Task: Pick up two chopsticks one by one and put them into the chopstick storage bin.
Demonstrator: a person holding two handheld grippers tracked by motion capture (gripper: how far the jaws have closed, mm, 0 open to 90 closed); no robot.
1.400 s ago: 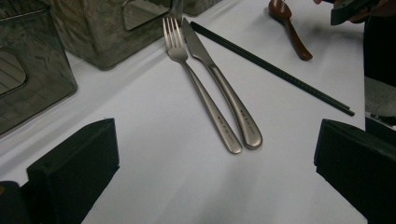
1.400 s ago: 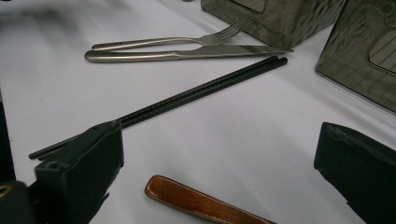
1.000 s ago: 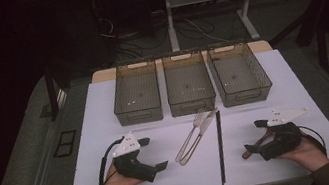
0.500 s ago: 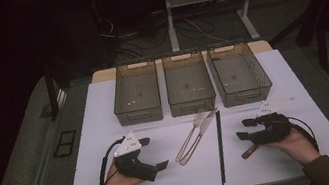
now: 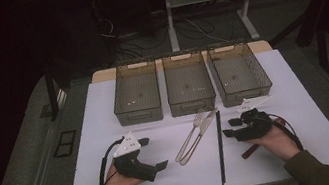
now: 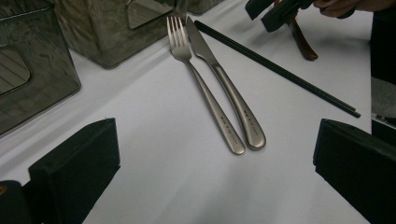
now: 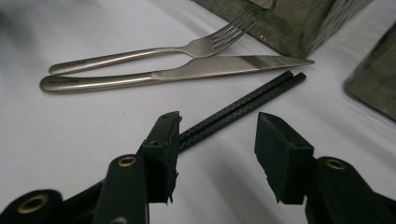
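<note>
Closing in on the chopsticks (image 5: 220, 146) with the right gripper (image 5: 232, 128), fingers apart, nothing clamped.

Since a second ago the right gripper has moved up and left across the counter (image 5: 305, 99), from near the front right edge to just beside the chopsticks; left gripper (image 5: 153, 152) has not moved. Right gripper view: chopsticks (image 7: 243, 105) run diagonally, the lower part passing behind the left-hand finger (image 7: 163, 144), the other finger off to the side, gap wide; knife (image 7: 187, 74) and fork (image 7: 154, 52) lie beyond, a bin (image 7: 289, 23) behind. High view adds all three bins (image 5: 188, 82) in a row at the back. Left gripper view: fingers wide apart, fork (image 6: 205, 88) and knife (image 6: 229, 93) side by side ahead, right gripper (image 6: 275, 11) far off. Both hands rest low on the counter, left palm-up under its gripper.
</note>
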